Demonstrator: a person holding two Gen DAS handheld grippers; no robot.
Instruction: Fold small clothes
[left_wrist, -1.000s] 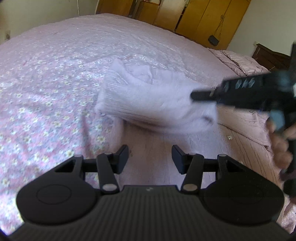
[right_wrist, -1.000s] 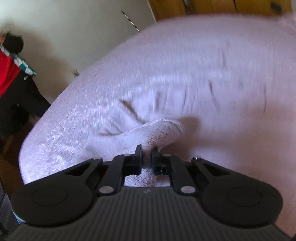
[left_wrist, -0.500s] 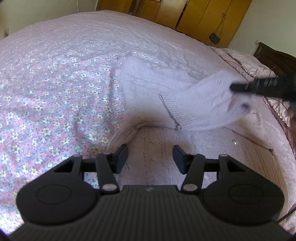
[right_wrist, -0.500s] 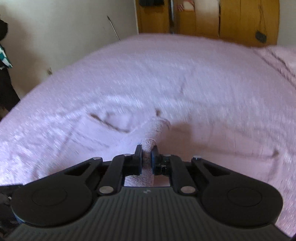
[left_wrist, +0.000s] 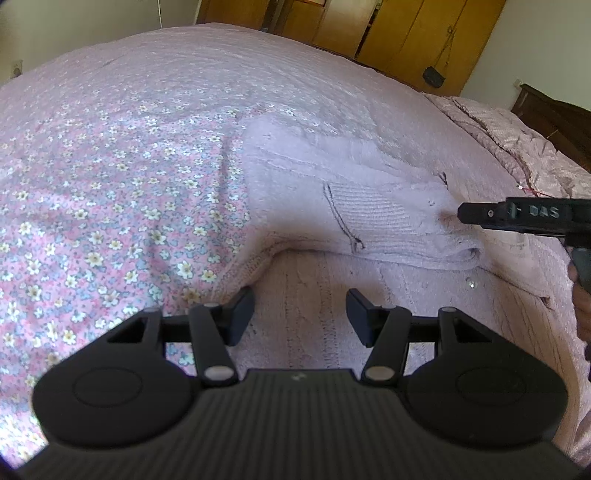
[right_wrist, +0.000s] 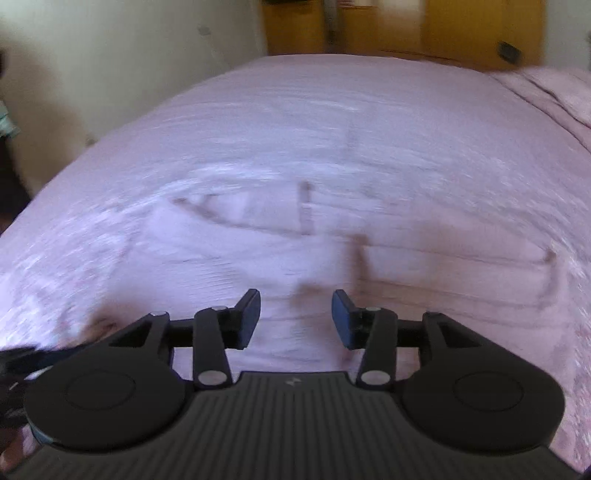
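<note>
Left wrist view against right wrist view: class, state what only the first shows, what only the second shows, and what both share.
Only the left wrist view shows the floral bedspread pattern sharply, the pale knitted garment with one part folded across it, a small pearl button, and the right hand-held gripper from the side at the fold.

Only the right wrist view shows the right hand-held gripper head-on with jaws apart and nothing between them; everything beyond is motion-blurred.

Both show the pink bed, wooden wardrobe doors behind it, and open jaws; the left hand-held gripper is also empty.

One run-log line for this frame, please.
stage: sleeve folded across sweater | left gripper: open, empty | right gripper: open, empty | surface: bed
</note>
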